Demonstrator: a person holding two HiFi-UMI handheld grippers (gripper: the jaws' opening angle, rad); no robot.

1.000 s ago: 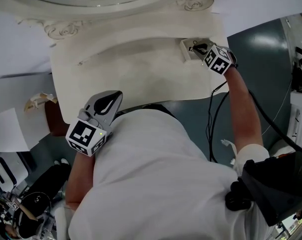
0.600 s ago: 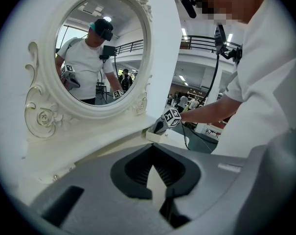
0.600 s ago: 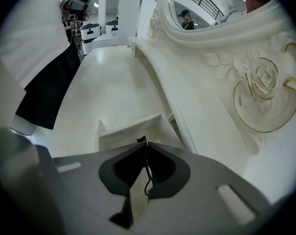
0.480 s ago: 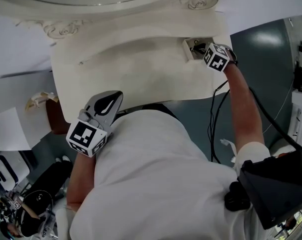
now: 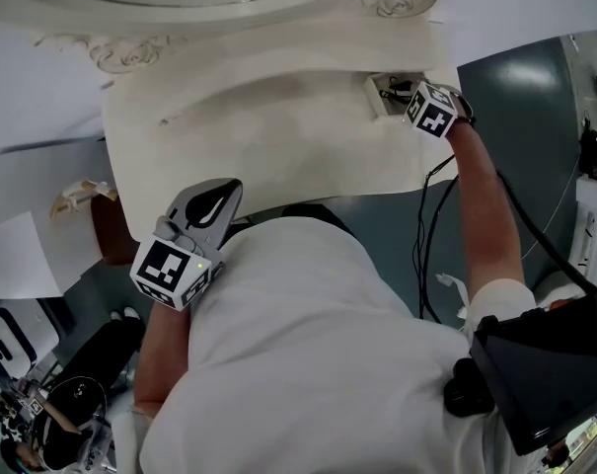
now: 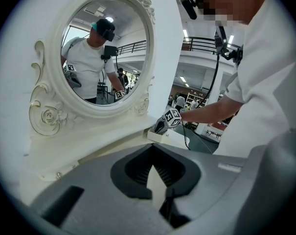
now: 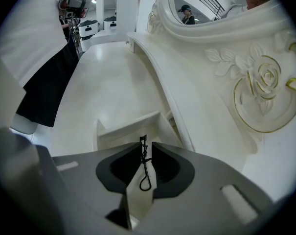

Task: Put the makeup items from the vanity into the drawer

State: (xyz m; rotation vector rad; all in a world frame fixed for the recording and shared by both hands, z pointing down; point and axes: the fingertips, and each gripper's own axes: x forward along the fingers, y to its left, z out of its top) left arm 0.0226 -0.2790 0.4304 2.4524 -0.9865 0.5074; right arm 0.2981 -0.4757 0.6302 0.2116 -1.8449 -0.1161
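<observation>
We see the right gripper (image 7: 147,144) with its fingers pinching one thin black metal eyelash curler (image 7: 146,161). The curler stands upright between the fingertips, and its looped wire handle hangs down toward the gripper body. The fingers are nearly together, parted only by the curler's thin stem. Just past the fingertips lies the small white open drawer (image 7: 130,125), and the curler's top end reaches over its open box. We cannot tell whether the curler touches the drawer's floor. In the head view the same gripper (image 5: 402,93) sits right at the drawer (image 5: 377,97), with its marker cube on the side of the drawer nearer the person.

The left gripper (image 6: 152,155) has its fingers pressed together at the tips, and we see nothing between them. In the head view it (image 5: 219,197) hangs well apart from the drawer, over the near edge of the white vanity tabletop (image 5: 278,136) and close against the person's white shirt (image 5: 308,344).

We count two grippers, one eyelash curler, one open drawer and one oval mirror in a carved white frame (image 6: 106,48). The mirror rises behind the drawer.
</observation>
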